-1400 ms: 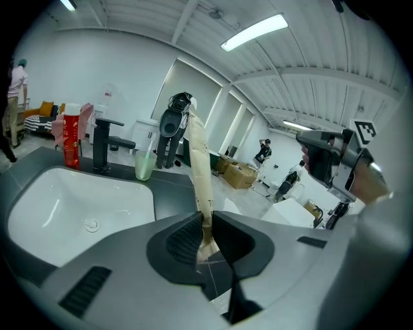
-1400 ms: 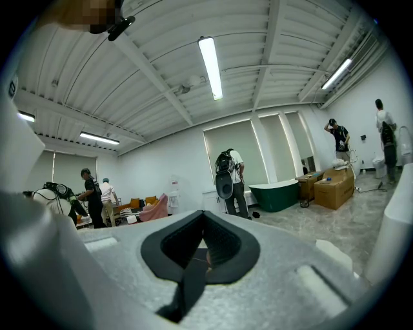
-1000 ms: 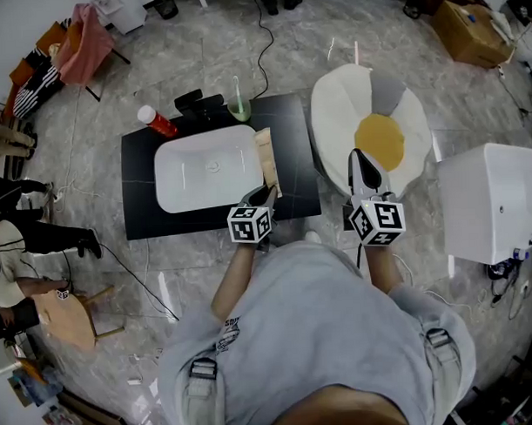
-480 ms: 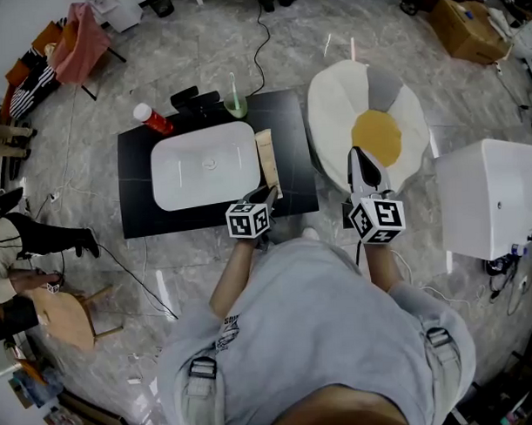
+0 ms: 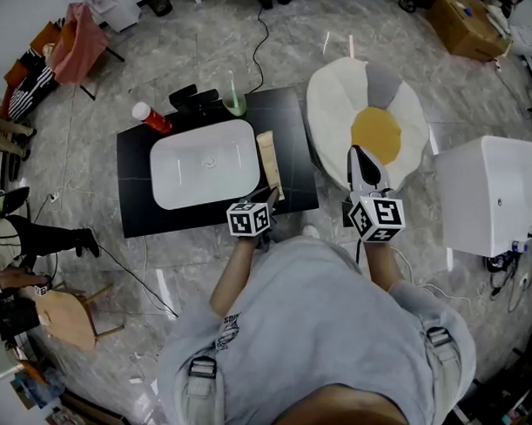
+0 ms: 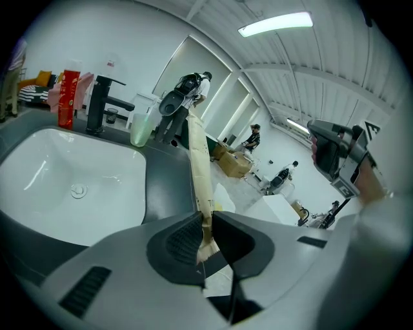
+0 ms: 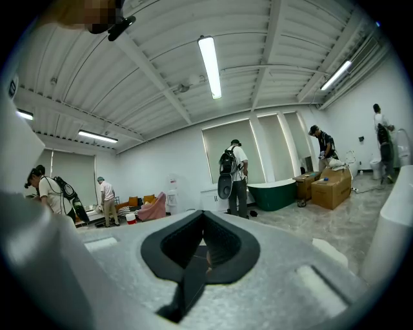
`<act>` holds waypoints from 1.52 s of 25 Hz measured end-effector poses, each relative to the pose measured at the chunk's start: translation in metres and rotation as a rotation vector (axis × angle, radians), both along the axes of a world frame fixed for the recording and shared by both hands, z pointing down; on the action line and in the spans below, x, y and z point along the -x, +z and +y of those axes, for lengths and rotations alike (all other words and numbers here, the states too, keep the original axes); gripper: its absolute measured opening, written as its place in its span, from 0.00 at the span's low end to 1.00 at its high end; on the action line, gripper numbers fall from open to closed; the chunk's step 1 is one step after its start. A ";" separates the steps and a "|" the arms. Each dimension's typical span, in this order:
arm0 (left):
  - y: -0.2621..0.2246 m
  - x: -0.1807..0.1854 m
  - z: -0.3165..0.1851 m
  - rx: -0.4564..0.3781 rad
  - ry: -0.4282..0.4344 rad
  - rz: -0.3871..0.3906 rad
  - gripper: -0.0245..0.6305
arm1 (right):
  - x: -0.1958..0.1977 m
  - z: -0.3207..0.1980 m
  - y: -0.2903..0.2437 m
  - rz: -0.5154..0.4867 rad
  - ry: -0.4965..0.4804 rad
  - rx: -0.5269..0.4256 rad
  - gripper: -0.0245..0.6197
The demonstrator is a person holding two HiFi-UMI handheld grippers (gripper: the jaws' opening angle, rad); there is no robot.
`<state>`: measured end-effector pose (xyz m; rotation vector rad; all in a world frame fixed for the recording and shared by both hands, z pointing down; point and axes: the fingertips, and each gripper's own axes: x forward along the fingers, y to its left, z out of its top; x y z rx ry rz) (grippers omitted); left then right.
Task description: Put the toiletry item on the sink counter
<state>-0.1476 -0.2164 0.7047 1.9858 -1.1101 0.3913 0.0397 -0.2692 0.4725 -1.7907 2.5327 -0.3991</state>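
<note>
The surface (image 5: 295, 136) is dark and matt. The basin (image 5: 203, 166) is white, smooth and glossy. The tube (image 5: 269, 163) looks like matt beige plastic, crimped at its near end. The floor (image 5: 182, 45) is glossy grey stone. The left hand-held gripper (image 6: 205, 235) is matt grey plastic with ribbed black pads (image 6: 183, 240).

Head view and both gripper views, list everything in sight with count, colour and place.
counter: one, black, on the floor ahead
basin: one, white, set in the counter
faucet: one, black, behind the basin
bottle: one, red, white cap, counter's far left corner
cup: one, green, beside the faucet
tube: one, tan, over the counter right of the basin
egg-shaped rug: one, white and yellow, right of the counter
box: one, white, far right
stool: one, wooden, lower left
left gripper: one, grey, fingers shut on the tube's near end
right gripper: one, grey, fingers shut, empty, over the rug's near edge
</note>
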 end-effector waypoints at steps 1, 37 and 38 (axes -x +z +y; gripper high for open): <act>0.002 0.000 0.000 0.004 0.000 0.000 0.11 | 0.000 0.000 0.000 0.000 0.001 0.000 0.05; 0.056 0.002 -0.003 0.139 0.043 -0.011 0.11 | -0.013 0.006 0.001 0.029 0.038 0.002 0.05; 0.056 0.002 -0.004 0.139 0.042 -0.013 0.11 | -0.013 0.006 0.001 0.030 0.039 0.002 0.05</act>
